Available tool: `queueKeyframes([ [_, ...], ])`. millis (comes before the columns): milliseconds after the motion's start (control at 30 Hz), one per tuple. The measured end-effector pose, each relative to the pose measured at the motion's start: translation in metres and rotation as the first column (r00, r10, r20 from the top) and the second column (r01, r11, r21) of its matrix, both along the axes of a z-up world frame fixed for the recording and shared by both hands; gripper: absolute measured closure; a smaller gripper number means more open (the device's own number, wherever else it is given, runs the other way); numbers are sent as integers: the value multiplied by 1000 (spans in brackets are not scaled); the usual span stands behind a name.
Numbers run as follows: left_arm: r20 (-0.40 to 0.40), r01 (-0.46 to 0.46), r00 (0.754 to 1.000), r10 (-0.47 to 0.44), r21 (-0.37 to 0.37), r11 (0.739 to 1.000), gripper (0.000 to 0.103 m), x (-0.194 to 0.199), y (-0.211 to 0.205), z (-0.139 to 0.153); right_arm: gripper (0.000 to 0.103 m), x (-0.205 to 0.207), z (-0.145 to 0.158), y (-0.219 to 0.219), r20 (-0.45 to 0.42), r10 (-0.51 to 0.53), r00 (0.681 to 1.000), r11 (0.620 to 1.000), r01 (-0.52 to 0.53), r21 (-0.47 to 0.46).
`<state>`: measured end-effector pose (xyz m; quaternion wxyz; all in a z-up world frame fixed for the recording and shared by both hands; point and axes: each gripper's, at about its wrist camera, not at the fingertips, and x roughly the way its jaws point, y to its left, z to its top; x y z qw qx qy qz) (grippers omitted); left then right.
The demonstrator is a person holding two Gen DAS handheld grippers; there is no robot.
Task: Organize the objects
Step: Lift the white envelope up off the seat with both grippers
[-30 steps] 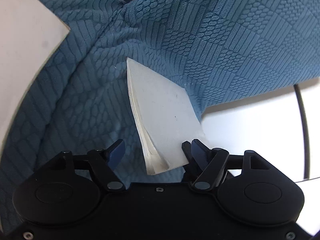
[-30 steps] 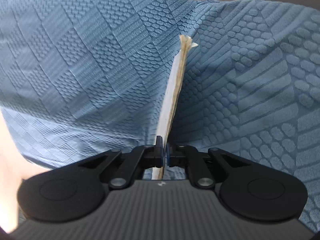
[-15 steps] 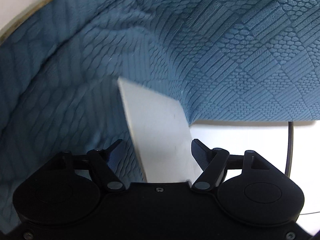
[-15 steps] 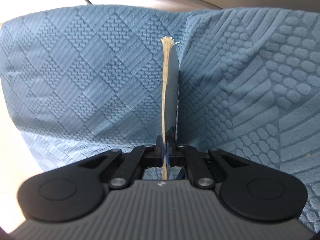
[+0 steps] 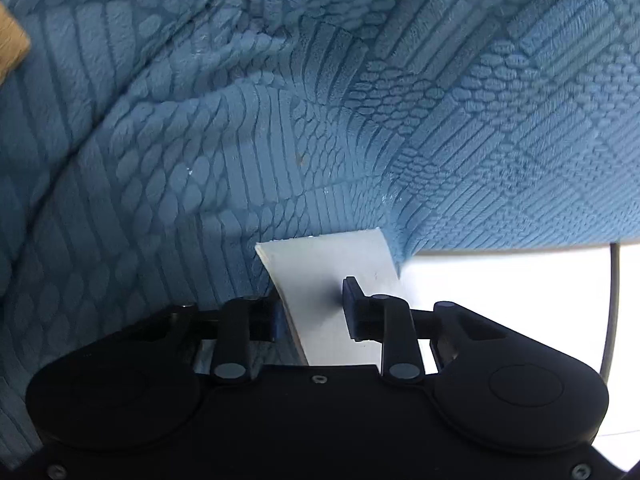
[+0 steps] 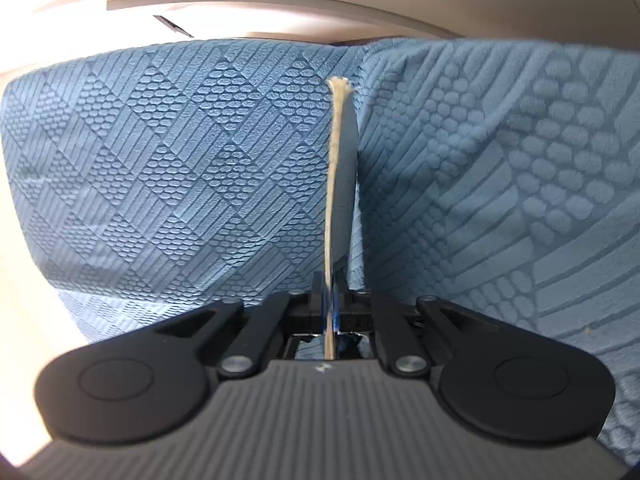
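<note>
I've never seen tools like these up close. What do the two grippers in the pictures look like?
Both are black plastic. The left gripper has a smooth body, two round caps, hinged link arms with grey pivot pins and blue-faced pads. The right gripper looks alike, but its body is ribbed grey-black.

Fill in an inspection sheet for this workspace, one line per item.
Surface: blue textured cloth; white surface beside it.
Job's things: white booklet; paper stack seen edge-on.
Clutter: tan corner, unidentifiable.
Grippers: left gripper jaws have just been closing, pads apparently on the white booklet; right gripper shut on the paper stack.
Cables: dark cable over the white surface.
Surroundings: pale wall above the cloth.
</note>
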<state>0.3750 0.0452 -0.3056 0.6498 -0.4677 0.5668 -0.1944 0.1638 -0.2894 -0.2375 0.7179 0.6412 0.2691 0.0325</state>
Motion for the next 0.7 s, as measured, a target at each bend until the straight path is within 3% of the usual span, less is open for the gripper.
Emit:
queueKeyframes([
  [100,42,33,998,-35,50,998,79,3,-3,7,96,2,8,4,-19,27,999,995,-29,-94],
  [300,109,62,991,-76,128,990,85,-2,-3,27,95,5,11,11,-100,28,995,979,-48,-198],
  [500,213,108,963,-162,245,963,88,-21,-6,55,95,2,20,22,-131,27,991,948,-67,-311],
  [600,245,112,952,-185,284,952,90,-32,-4,66,95,2,28,32,-148,50,988,914,-105,-391],
  [700,261,117,941,-214,343,932,90,-45,1,77,95,3,41,48,-160,103,982,856,-169,-488],
])
